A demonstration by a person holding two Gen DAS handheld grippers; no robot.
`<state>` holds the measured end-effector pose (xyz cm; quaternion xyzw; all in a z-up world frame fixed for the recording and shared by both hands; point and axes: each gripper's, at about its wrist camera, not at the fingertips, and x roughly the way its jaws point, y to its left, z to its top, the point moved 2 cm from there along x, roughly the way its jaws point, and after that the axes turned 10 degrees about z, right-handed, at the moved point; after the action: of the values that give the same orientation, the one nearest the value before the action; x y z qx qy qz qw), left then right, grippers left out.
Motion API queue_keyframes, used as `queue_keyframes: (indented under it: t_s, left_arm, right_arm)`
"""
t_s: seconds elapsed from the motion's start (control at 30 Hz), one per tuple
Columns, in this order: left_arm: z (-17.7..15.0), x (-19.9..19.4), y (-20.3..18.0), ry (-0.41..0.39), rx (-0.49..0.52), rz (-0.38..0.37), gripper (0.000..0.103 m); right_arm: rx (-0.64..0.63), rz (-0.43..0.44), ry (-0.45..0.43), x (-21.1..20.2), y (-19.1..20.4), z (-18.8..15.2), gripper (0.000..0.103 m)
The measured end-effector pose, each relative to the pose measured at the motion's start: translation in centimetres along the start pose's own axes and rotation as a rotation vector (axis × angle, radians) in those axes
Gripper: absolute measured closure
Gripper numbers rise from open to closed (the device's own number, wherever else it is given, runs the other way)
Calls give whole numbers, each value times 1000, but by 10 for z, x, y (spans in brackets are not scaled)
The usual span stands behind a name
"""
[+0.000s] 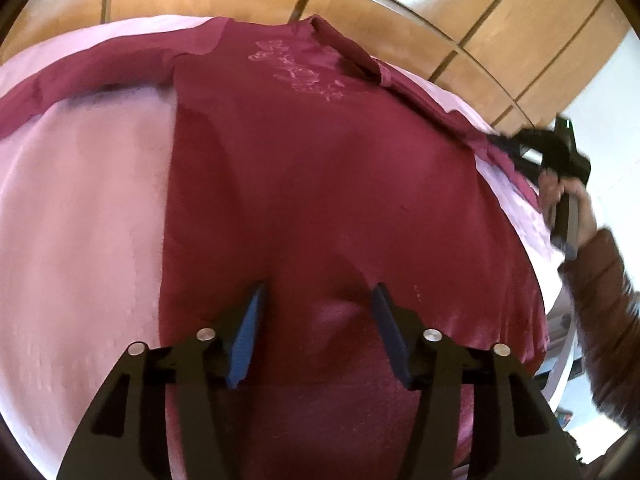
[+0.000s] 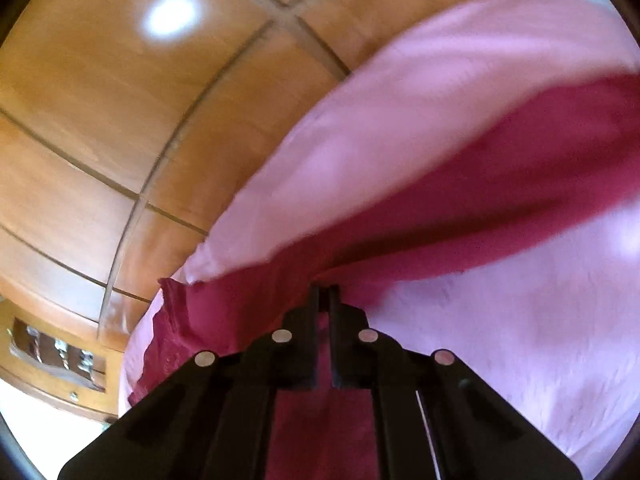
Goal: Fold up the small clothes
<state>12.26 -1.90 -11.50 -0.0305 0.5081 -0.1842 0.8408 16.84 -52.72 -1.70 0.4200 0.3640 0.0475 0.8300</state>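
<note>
Now pinching the sleeve, right gripper fingers clenched on it; left gripper released above the hem. Maroon shirt spread flat on pink bed. Best folding inward smoothly, cuff kept taut.

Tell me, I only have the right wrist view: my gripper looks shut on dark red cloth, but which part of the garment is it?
Observer: It is the sleeve of a dark red shirt, out at the shirt's far right side in the left wrist view; the right gripper pinches it there.
Operator: Is the rest of the shirt flat?
Observer: Mostly. The body lies spread on the pink sheet, flower print facing up near the collar.
Operator: And the other sleeve?
Observer: It stretches straight out to the left on the sheet, not yet folded.
Operator: What is the left gripper doing?
Observer: The left gripper is open over the hem, with a raised bump of cloth between its fingers.
</note>
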Motion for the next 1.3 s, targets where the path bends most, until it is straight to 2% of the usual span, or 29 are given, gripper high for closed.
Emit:
queue_keyframes:
  t_s: [0.1,0.2,0.33,0.37,0.4,0.43,0.47,0.5,0.57,0.7,0.87,0.93,1.03,1.13,1.23,1.27,1.3]
  left_arm:
    - [-1,1,-1,-2,8,4,48]
    - [-1,1,0,1,7,1,48]
    - [-1,2,-1,4,3,0,48]
    - [-1,2,-1,5,1,-1,48]
    - [-1,2,-1,5,0,-1,48]
    - [0,2,-1,7,0,-1,48]
    - [0,1,-1,9,1,-2,48]
    - [1,0,0,11,1,-6,48]
    - [2,-6,3,14,-11,-20,48]
    - [1,-29,28,-22,-70,9,48]
    - [-17,-49,70,-31,-145,101,48]
    - [-29,-51,82,-14,-188,86,48]
    - [-45,-52,85,0,-211,40,48]
    - [-53,-54,74,-2,-174,-2,48]
    - [-59,-54,63,-5,-146,-45,48]
    - [-60,-53,60,-5,-139,-52,61]
    - [-61,-51,57,-2,-127,-50,72]
  right_arm:
    - [-14,-9,-49,6,10,34,100]
    - [-10,-64,-70,28,15,73,100]
    - [11,-154,-17,70,9,105,99]
    - [16,-160,-5,78,6,108,93]
    - [7,-182,-18,81,6,108,77]
    - [0,-178,-33,79,6,107,60]
    - [-5,-157,-50,75,9,102,32]
    - [-18,-146,-47,70,11,98,30]
    - [-78,-136,-10,61,14,82,30]
    - [-250,-133,116,24,18,16,30]
    - [-294,-115,264,-27,0,-67,34]
    - [-294,-130,346,-47,-9,-106,39]
    - [-293,-150,425,-71,-17,-156,50]
    - [-305,-159,436,-87,-15,-182,59]
    - [-335,-188,442,-88,-11,-197,81]
    - [-338,-188,445,-83,-10,-199,93]
    - [-352,-198,445,-81,-6,-200,95]
